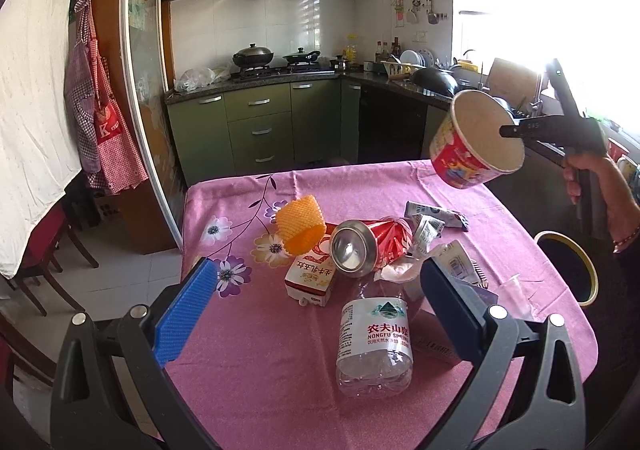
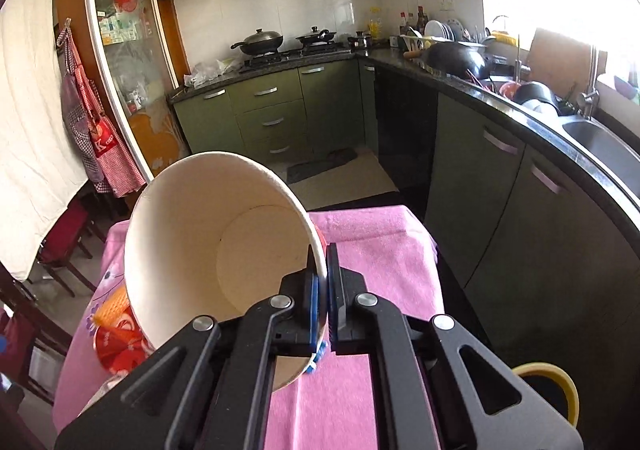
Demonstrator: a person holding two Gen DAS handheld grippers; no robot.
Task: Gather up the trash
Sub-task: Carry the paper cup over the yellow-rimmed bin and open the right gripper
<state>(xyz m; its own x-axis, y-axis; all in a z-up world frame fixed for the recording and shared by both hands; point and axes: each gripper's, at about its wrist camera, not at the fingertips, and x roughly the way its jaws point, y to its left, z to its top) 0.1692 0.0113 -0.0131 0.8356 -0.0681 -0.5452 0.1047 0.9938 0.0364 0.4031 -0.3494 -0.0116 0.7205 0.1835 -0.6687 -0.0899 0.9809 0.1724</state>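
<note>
The right gripper point(image 2: 321, 282) has its fingers clamped on the rim wall of one paper noodle cup point(image 2: 208, 258), one finger inside, one outside. The cup hangs in the air above the bench's point(image 1: 400, 177) far right corner, tilted on its side, mouth toward the person. The left gripper point(image 1: 316, 306) hovers with fingers wide apart over the litter: one crushed red can point(image 1: 372, 246), one clear water bottle point(image 1: 376, 342) lying lengthwise, one milk carton point(image 1: 310, 278), one orange foam net point(image 1: 302, 228). A yellow-rimmed bin point(image 1: 588, 270) stands at the right edge.
</note>
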